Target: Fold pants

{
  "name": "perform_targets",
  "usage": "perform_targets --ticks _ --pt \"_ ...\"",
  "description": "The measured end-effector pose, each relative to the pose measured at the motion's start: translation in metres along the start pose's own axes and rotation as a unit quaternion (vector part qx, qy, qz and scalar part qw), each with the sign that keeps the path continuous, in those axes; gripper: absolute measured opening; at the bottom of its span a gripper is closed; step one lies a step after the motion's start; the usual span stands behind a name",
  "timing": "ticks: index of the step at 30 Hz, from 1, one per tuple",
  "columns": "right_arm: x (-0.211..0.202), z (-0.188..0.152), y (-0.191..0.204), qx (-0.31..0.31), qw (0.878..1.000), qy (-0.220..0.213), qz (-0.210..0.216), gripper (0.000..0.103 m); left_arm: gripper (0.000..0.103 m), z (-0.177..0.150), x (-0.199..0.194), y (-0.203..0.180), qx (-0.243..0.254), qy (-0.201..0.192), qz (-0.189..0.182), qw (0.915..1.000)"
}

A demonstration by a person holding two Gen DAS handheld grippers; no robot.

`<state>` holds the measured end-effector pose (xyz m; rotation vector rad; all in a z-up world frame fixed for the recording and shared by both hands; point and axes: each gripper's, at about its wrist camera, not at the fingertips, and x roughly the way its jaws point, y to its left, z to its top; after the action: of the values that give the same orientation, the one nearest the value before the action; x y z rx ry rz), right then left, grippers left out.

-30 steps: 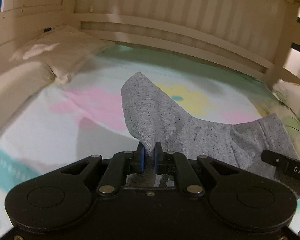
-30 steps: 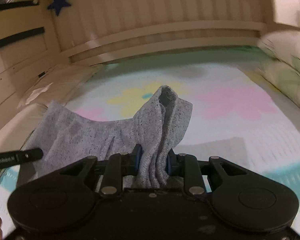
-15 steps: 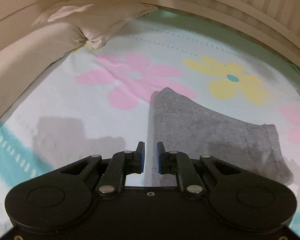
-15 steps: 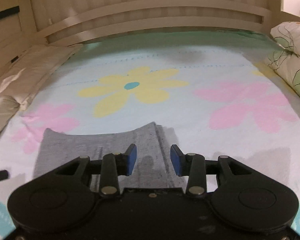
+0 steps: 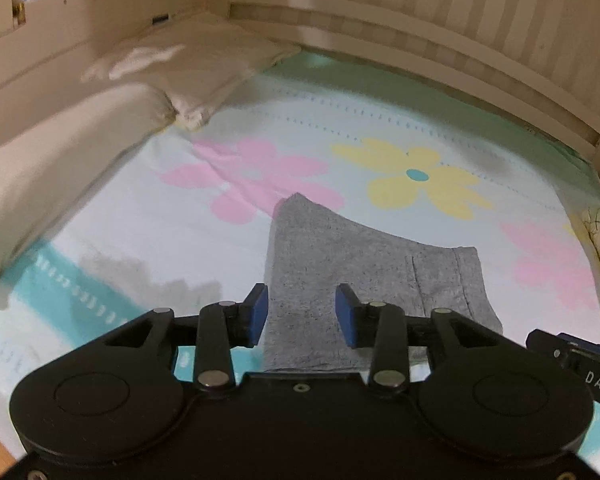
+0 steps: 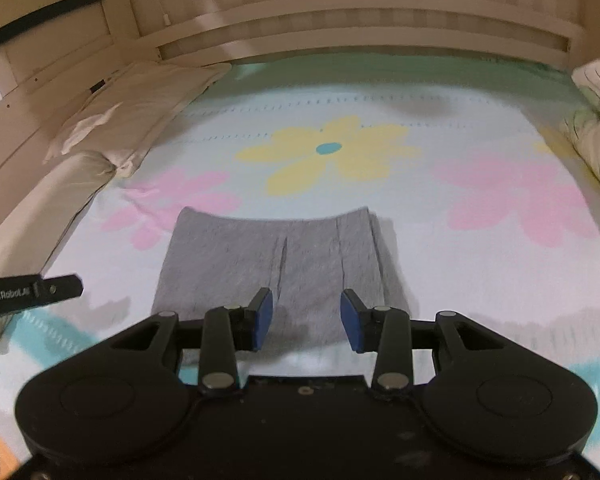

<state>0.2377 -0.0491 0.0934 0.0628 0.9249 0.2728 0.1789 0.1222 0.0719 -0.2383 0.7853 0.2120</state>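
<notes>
**Both grippers let go — the fold is down**

And it's released! A second ago both claws pinched the grey pants (image 6: 284,256) in the air; now the left gripper (image 5: 302,316) and right gripper (image 6: 306,320) hang with jaws spread wide, holding nothing. The pants lie flat as a compact rectangle on the flowered bedsheet (image 6: 480,280). Looks like this fold is finished.

One pants (image 6: 280,260) (folded), two claws (image 5: 302,314) (image 6: 306,318), two pillows (image 5: 196,64) (image 5: 52,160)

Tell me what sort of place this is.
Most likely a bedroom, on a bed: a flowered sheet covers the mattress, pillows lie along the side, and a slatted wooden rail runs behind. Grey pants lie folded on it.
</notes>
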Motion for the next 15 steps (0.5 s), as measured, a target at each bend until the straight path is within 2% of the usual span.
perform_targets --ticks 8,15 --pt "-0.018 -0.021 0.004 0.008 0.999 0.037 0.007 0.041 0.048 -0.019 -0.011 -0.011 0.024 -0.002 -0.009 0.9997" --pt "-0.024 -0.034 0.018 -0.024 1.000 0.018 0.010 0.042 0.048 -0.026 -0.002 -0.018 0.035 0.007 -0.014 0.9993"
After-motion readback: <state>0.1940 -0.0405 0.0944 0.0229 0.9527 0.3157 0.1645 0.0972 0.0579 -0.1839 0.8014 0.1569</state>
